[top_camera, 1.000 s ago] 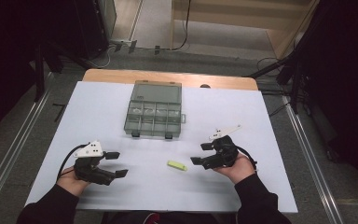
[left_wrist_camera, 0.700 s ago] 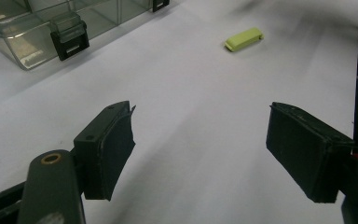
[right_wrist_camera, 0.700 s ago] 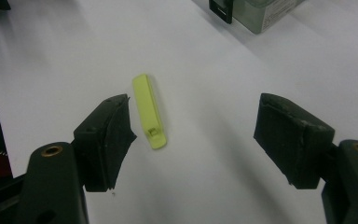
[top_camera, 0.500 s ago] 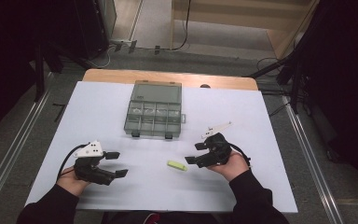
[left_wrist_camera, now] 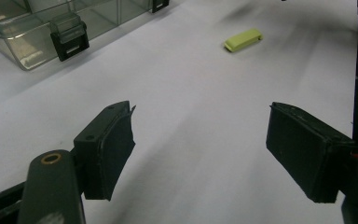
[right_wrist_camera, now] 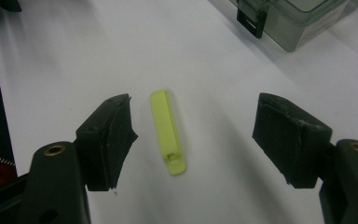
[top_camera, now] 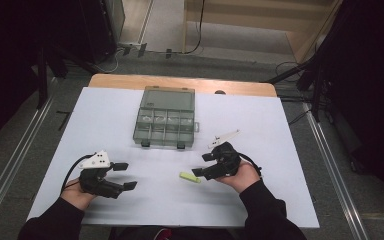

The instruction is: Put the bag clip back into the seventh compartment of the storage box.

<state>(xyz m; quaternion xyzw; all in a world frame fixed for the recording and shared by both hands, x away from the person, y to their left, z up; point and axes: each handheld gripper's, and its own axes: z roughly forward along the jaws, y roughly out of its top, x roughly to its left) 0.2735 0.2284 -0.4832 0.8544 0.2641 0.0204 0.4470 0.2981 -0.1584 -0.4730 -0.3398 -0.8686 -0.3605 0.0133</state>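
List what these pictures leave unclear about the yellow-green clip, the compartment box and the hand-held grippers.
- Compartment box contents: too small in the high view; cut off by the frame edge in both gripper views.
- Yellow-green clip: its underside is hidden against the table.
- Left hand-held gripper: right jaw clipped by the frame edge.
- Right hand-held gripper: its height above the clip is unclear.

Both forearms wear black sleeves point(top_camera: 267, 210) down to the wrists. The left gripper point(top_camera: 125, 176) is black, with a white three-cornered plate on top and a black cable looping from its rear. The right gripper point(top_camera: 203, 164) is black too (its plate is a thin white sliver), and each arm behind its blocky, scuffed pads point(right_wrist_camera: 116, 135) carries a brass-ringed hole
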